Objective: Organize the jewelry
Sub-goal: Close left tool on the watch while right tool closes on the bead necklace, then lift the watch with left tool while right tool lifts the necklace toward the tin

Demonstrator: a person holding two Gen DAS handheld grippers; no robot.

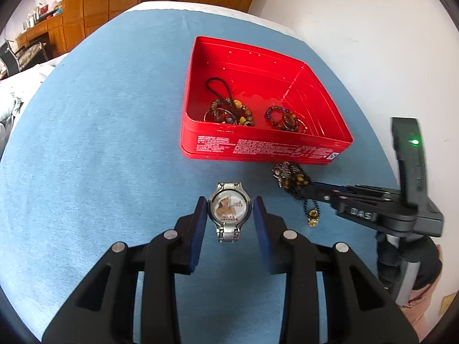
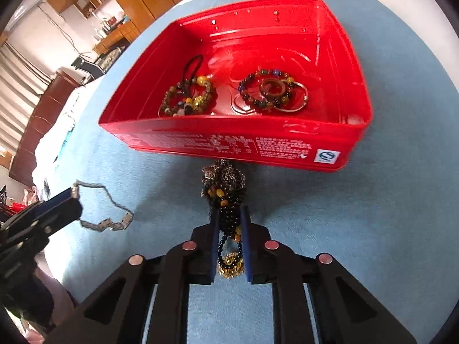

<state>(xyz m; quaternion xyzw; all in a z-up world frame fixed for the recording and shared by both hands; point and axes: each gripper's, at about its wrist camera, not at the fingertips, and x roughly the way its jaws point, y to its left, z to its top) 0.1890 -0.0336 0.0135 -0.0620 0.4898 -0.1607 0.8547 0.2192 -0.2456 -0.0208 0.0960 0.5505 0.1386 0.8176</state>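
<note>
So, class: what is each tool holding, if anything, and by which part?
The left tool holds the watch by the sides of its case. The right tool is shut on the beaded necklace, gripping its dark bead strands.

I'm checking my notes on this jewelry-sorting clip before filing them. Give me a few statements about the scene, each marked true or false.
1. The left gripper grips a watch. True.
2. The red tin is empty. False: beaded bracelets lie inside.
3. The right gripper is shut on a dark beaded necklace. True.
4. The necklace lies inside the tin. False: it is outside, near the tin's front wall.
5. The table is covered by blue cloth. True.
</note>
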